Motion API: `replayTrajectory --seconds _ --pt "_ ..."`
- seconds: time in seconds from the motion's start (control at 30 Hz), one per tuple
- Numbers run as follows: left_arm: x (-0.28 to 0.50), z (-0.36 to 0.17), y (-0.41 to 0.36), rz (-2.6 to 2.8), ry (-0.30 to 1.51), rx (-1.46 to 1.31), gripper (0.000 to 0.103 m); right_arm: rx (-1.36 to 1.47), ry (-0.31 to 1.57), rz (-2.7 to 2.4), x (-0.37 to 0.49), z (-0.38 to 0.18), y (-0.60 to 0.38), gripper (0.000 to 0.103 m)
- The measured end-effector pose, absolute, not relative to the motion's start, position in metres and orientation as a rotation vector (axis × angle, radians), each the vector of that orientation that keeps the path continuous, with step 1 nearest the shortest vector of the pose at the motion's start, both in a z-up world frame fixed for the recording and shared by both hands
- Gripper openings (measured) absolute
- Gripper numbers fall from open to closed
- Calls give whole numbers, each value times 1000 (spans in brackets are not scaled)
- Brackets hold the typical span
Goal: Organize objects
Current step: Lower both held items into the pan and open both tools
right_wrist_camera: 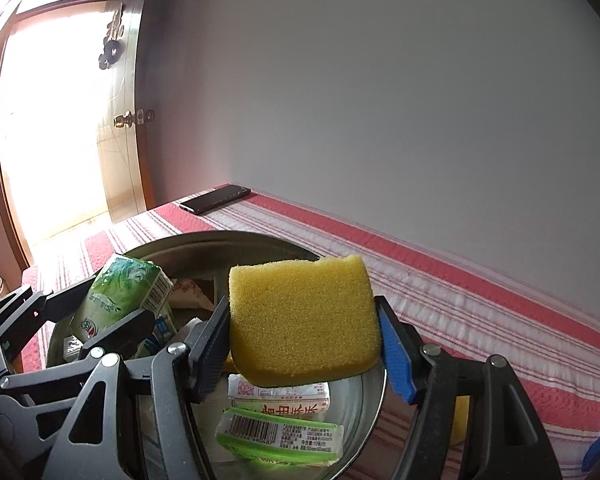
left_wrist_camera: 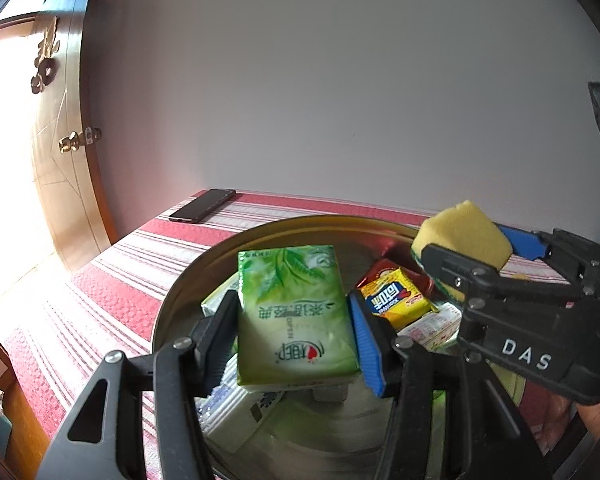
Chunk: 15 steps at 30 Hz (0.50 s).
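Presently, a round stainless-steel basin (left_wrist_camera: 188,276) is seen set on a table covered by a red cloth with pale stripes (left_wrist_camera: 112,280). Within the basin several packets are catalogued: a yellow and red snack packet (left_wrist_camera: 396,300), a white packet printed with red characters (right_wrist_camera: 284,400), and a green-edged packet bearing a barcode (right_wrist_camera: 276,438).

Left hand-held gripper (left_wrist_camera: 292,320): closed on a green tissue pack with a leaf print (left_wrist_camera: 296,312), which is clamped flat between a black pad and a blue pad and is held over the basin's contents. The same pack is seen from the right wrist view, tilted above the basin's left part.

Right hand-held gripper (right_wrist_camera: 302,344): closed on a rectangular yellow sponge (right_wrist_camera: 300,320), which is pinched at its two ends between a black pad and a blue pad. The sponge is held above the basin's right rim, beside the left gripper.

Also recorded: a black smartphone (left_wrist_camera: 202,205) laid at the far corner of the table, a plain white wall (left_wrist_camera: 340,80) behind, and a wooden door with a brass knob (left_wrist_camera: 74,142) at the left.
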<state>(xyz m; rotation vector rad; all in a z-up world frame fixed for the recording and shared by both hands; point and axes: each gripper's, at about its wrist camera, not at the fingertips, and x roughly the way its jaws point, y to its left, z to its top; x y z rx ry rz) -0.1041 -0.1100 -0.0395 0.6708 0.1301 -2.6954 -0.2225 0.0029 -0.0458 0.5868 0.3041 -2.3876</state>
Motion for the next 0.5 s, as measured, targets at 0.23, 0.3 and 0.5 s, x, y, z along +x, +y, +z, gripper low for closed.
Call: replayTrajectory --seconds 0.23,0.3,0.5 --pt "-105 -41 -112 -2676 123 680 54 619 306 -2369 -228 -51 -1 68" --pt "-104 -42 -112 -2674 122 680 54 629 305 -2363 -229 -52 -3 68" --pt "-100 -40 -114 -2648 121 650 61 639 292 -2333 -232 -55 -3 70"
